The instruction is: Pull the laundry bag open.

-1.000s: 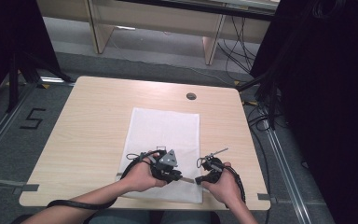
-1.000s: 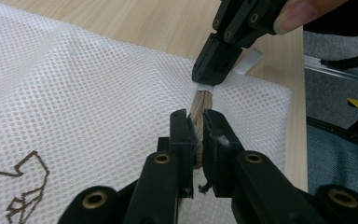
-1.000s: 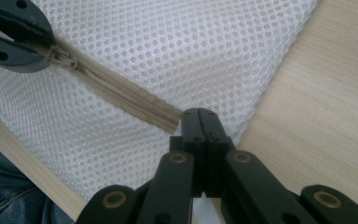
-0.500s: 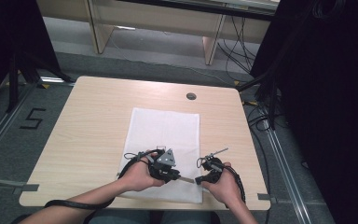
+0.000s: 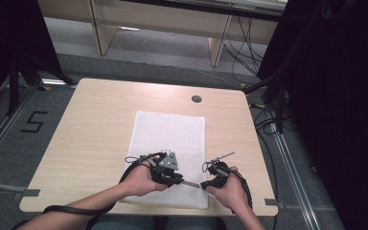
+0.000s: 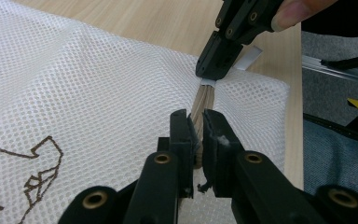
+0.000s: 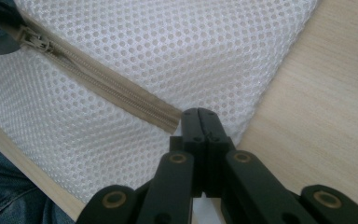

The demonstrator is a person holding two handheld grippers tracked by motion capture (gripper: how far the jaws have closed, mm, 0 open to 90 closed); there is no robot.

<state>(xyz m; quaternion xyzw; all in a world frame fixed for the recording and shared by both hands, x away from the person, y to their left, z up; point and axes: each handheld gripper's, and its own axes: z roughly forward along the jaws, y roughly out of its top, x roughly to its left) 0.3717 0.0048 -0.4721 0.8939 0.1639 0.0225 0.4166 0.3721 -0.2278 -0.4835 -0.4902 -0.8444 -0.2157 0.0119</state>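
A white mesh laundry bag (image 5: 168, 153) lies flat on the wooden desk (image 5: 91, 134), its near edge close to the person's side. A beige zipper (image 7: 112, 86) runs along that near end of the bag, between the two grippers.

The left gripper (image 6: 196, 128) sits over the bag's near end, held in the person's left hand (image 5: 139, 179). Its fingers stand narrow and are closed on the zipper: in the left gripper view the beige strip passes up between the two black pads and continues toward the other gripper. A brown line drawing (image 6: 32, 172) is printed on the mesh to the left of these fingers.

The right gripper (image 7: 199, 122) rests near the bag's near right corner, in the right hand (image 5: 230, 191). Its fingers are pressed fully together at the end of the zipper, where the beige strip stops. In the left gripper view their tips pinch a small white tab (image 6: 209, 82) at that end of the zipper. The slider (image 7: 36, 39) sits farther along the strip.
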